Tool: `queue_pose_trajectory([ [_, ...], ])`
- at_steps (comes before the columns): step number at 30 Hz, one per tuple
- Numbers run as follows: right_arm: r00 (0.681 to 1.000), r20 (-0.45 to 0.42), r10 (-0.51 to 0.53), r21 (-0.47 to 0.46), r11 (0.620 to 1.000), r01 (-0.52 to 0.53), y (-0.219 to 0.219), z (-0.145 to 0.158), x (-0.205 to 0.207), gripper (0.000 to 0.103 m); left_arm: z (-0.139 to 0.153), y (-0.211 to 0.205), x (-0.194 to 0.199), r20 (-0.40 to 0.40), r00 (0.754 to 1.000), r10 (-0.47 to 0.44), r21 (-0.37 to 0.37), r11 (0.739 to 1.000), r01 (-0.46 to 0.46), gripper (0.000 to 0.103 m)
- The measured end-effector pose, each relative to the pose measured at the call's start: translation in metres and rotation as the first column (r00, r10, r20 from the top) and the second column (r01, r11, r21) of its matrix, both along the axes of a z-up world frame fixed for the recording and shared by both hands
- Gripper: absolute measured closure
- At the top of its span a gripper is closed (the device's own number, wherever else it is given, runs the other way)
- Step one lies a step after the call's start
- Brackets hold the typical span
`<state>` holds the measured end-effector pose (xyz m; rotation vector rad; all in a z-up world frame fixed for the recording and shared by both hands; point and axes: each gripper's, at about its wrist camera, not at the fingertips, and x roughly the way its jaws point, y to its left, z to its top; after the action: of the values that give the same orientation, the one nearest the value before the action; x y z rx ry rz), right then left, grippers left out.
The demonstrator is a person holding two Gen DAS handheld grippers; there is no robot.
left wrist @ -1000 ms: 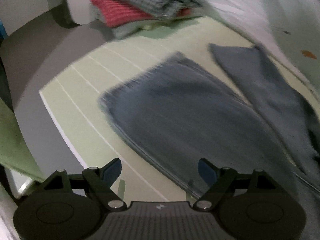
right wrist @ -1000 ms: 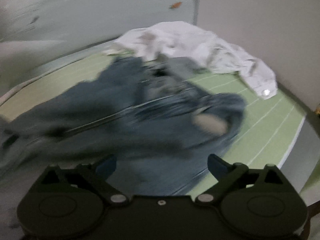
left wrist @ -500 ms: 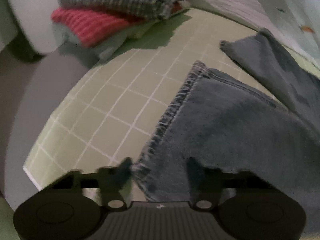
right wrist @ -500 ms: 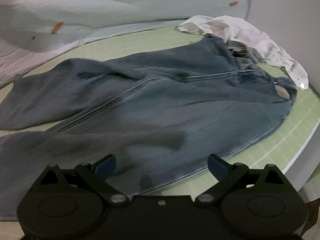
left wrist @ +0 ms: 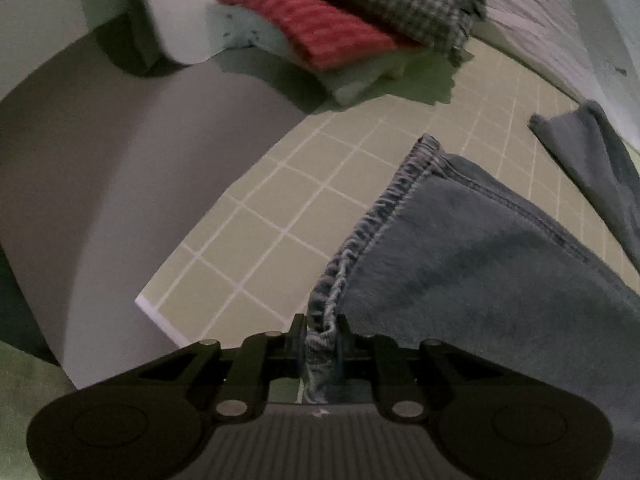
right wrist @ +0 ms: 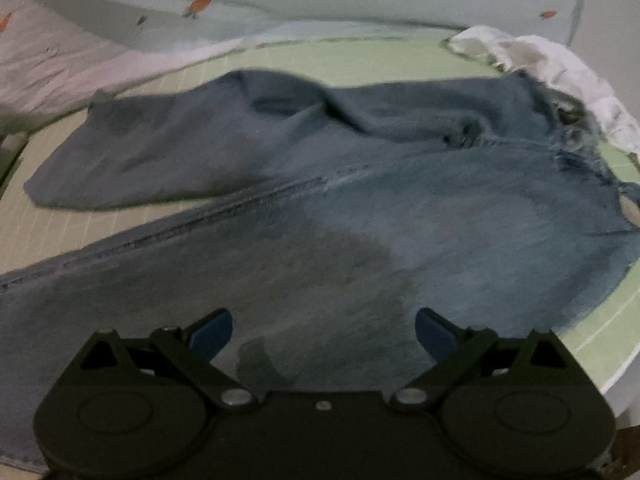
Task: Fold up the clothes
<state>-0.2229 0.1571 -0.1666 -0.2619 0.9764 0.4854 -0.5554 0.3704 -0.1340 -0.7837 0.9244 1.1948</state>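
A pair of blue jeans (right wrist: 360, 208) lies spread on a green gridded mat (left wrist: 280, 208), legs to the left, waist to the right. In the left wrist view my left gripper (left wrist: 322, 334) is shut on the hem of the near jeans leg (left wrist: 480, 264); the other leg (left wrist: 592, 168) lies at the far right. My right gripper (right wrist: 324, 330) is open and empty, low over the thigh part of the jeans.
A stack of folded clothes (left wrist: 352, 20), checked grey over red over pale, sits at the mat's far corner. A crumpled white garment (right wrist: 552, 68) lies beyond the jeans' waist. A pale sheet with orange prints (right wrist: 200, 4) rises behind. The mat's edge (right wrist: 600, 352) is near right.
My left gripper has closed on the jeans hem, which it straddled open half a second ago. My right gripper came lower and closer over the jeans and stayed open.
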Motion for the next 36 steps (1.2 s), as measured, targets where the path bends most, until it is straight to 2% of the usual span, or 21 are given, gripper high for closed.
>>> queue_pose_trajectory([
  [3,0.999,-0.054,0.008,-0.01,1.0,-0.008,0.004,-0.011,-0.002,0.004,0.005,0.002,0.002,-0.01,1.0,-0.003,0.008,1.0,0.003,0.077],
  [4,0.998,-0.066,0.007,-0.011,1.0,-0.008,0.006,-0.013,-0.003,0.004,0.006,0.003,0.002,-0.015,1.0,-0.004,0.017,1.0,0.004,0.067],
  [5,0.997,-0.076,0.004,-0.012,1.0,-0.005,0.007,-0.016,-0.003,0.004,0.008,0.004,0.003,-0.017,1.0,-0.006,0.026,1.0,0.007,0.063],
  [7,0.996,-0.09,0.003,-0.014,1.0,-0.005,0.007,-0.019,-0.004,0.003,0.011,0.01,0.006,0.013,1.0,-0.019,0.045,0.999,0.018,0.044],
  [10,0.995,-0.096,0.004,-0.022,1.0,-0.006,0.008,-0.022,-0.005,0.001,0.01,0.022,0.017,0.032,0.999,-0.038,0.059,0.998,0.036,0.032],
  [12,0.995,-0.097,0.003,-0.027,1.0,-0.006,0.008,-0.022,-0.005,0.001,0.01,0.03,0.024,0.043,0.998,-0.05,0.068,0.997,0.047,0.025],
  [17,0.995,-0.098,0.002,-0.039,0.999,-0.006,0.008,-0.023,-0.006,0.001,-0.002,0.047,0.044,0.046,0.996,-0.082,0.04,0.996,0.08,0.025],
  [18,0.995,-0.099,0.0,-0.04,0.999,-0.004,0.007,-0.023,-0.006,0.0,-0.005,0.047,0.047,0.034,0.996,-0.087,0.034,0.996,0.086,0.027],
  [20,0.995,-0.101,-0.004,-0.04,0.999,0.0,0.005,-0.023,-0.006,0.0,-0.01,0.047,0.051,0.008,0.995,-0.1,0.025,0.995,0.1,0.044],
  [22,0.995,-0.103,-0.006,-0.041,0.999,0.002,0.003,-0.024,-0.005,0.0,-0.009,0.044,0.053,-0.019,0.992,-0.121,0.046,0.991,0.122,0.079],
  [24,0.995,-0.104,-0.008,-0.041,0.999,0.004,0.003,-0.024,-0.004,0.0,-0.007,0.042,0.053,-0.029,0.991,-0.13,0.063,0.989,0.131,0.082],
  [27,0.994,-0.106,-0.01,-0.043,0.999,0.006,0.004,-0.024,-0.002,0.0,-0.004,0.048,0.043,0.016,0.997,-0.074,0.056,0.996,0.073,0.086],
  [28,0.994,-0.108,-0.01,-0.042,0.999,0.005,0.004,-0.023,-0.001,0.0,-0.003,0.049,0.041,0.021,0.998,-0.055,0.06,0.997,0.053,0.093],
  [29,0.994,-0.109,-0.009,-0.04,0.999,0.005,0.003,-0.023,-0.001,0.0,-0.001,0.051,0.039,0.005,0.999,-0.033,0.073,0.997,0.033,0.099],
  [30,0.994,-0.111,-0.008,-0.038,0.999,0.004,0.002,-0.022,0.0,0.0,0.0,0.052,0.038,-0.097,0.995,0.001,0.123,0.992,0.011,0.102],
  [33,0.992,-0.121,-0.019,-0.027,1.0,0.016,-0.005,-0.02,0.003,0.0,0.004,0.068,0.015,-0.189,0.98,0.066,0.157,0.987,-0.036,0.103],
  [34,0.992,-0.124,-0.023,-0.022,1.0,0.02,-0.007,-0.02,0.004,0.0,0.006,0.073,0.007,-0.195,0.977,0.087,0.161,0.985,-0.056,0.102],
  [35,0.991,-0.129,-0.029,-0.019,0.999,0.027,-0.008,-0.02,0.006,0.0,0.011,0.077,-0.005,-0.11,0.988,0.104,0.129,0.988,-0.089,0.102],
  [36,0.991,-0.133,-0.036,-0.017,0.999,0.034,-0.009,-0.02,0.009,0.0,0.016,0.075,-0.005,-0.098,0.991,0.092,0.134,0.988,-0.078,0.098],
])
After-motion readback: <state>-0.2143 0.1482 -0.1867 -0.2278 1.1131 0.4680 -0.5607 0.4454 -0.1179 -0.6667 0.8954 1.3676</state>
